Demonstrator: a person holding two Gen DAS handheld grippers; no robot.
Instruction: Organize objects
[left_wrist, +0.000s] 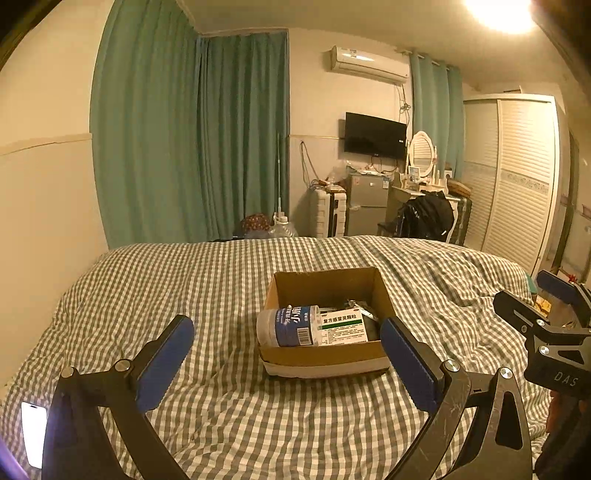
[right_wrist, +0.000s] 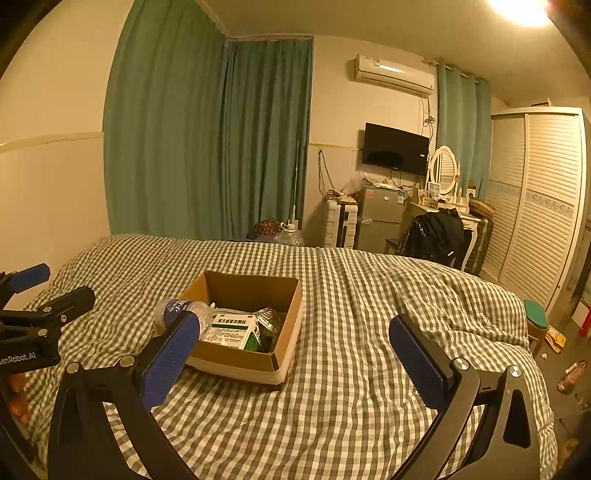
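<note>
An open cardboard box (left_wrist: 325, 356) (right_wrist: 236, 360) sits on the checked bed cover. A clear bottle with a blue label (left_wrist: 288, 325) (right_wrist: 181, 308) lies across its near left corner. Beside the bottle in the box lies a white and green medicine packet (left_wrist: 342, 326) (right_wrist: 232, 330), with dark items behind it. My left gripper (left_wrist: 286, 363) hangs open just short of the box, nothing between its blue pads. My right gripper (right_wrist: 295, 360) is open too, to the right of the box, holding nothing. Each gripper shows at the edge of the other view.
The bed (left_wrist: 221, 288) (right_wrist: 369, 295) fills the foreground, wall on its left. A lit phone (left_wrist: 33, 434) lies at the near left. Beyond the foot stand a small fridge (right_wrist: 378, 221), a dressing table with chair (right_wrist: 439, 225) and a wardrobe (right_wrist: 539, 206). A green stool (right_wrist: 535, 317) stands right.
</note>
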